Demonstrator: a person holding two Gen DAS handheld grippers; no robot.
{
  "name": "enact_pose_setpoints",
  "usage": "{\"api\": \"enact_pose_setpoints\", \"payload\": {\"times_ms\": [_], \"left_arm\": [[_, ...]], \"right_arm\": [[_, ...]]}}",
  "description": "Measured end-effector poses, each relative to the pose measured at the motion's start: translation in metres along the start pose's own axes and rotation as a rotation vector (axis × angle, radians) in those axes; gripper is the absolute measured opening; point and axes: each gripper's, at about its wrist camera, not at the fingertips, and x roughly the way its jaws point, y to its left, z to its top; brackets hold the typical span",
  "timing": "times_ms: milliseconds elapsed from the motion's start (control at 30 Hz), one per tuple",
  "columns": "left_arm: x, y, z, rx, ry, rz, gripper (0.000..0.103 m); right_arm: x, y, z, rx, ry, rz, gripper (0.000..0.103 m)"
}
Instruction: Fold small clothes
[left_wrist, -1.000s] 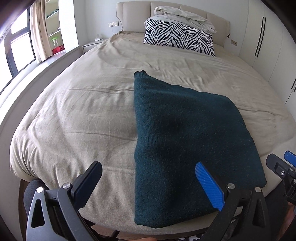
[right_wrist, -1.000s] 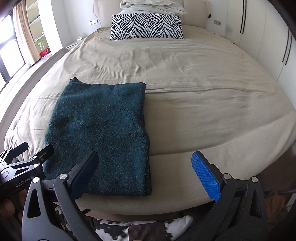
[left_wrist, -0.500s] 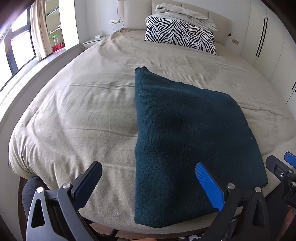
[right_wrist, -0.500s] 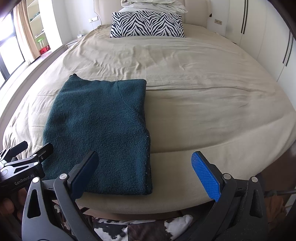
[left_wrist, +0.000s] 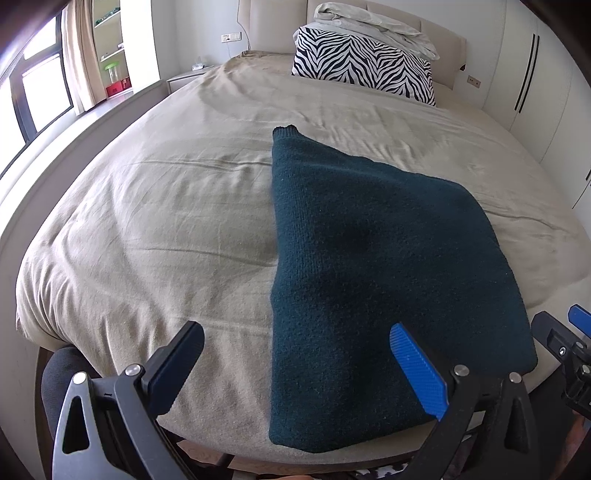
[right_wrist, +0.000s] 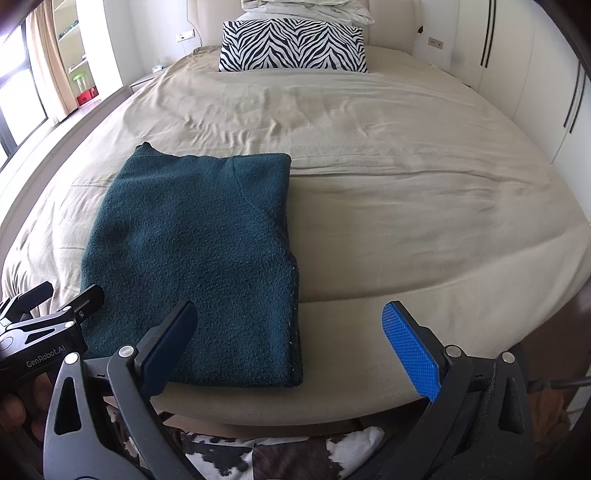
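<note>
Dark-green knit sweater lies folded at the bed's near edge, long axis toward the zebra pillow. Since a second ago only the cameras tilt slightly; nothing is gripped. Left gripper and right gripper hover released, likely between folds.

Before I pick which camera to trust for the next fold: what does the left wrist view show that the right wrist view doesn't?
Only the left wrist view shows the open left gripper head-on and a black chair below the bed edge. Only the right wrist view shows the open right gripper head-on and cow-print fabric beneath the bed. Both show the folded dark green knit sweater on the beige bed and the zebra-striped pillow.
</note>
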Motion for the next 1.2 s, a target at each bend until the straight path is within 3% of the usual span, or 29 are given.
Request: {"api": "enact_pose_setpoints", "payload": {"times_ms": [1200], "left_arm": [[0.0033, 0.0030, -0.0026, 0.000, 0.011, 0.008, 0.103]], "right_arm": [[0.0048, 0.0017, -0.0066, -0.001, 0.014, -0.006, 0.102]]}}
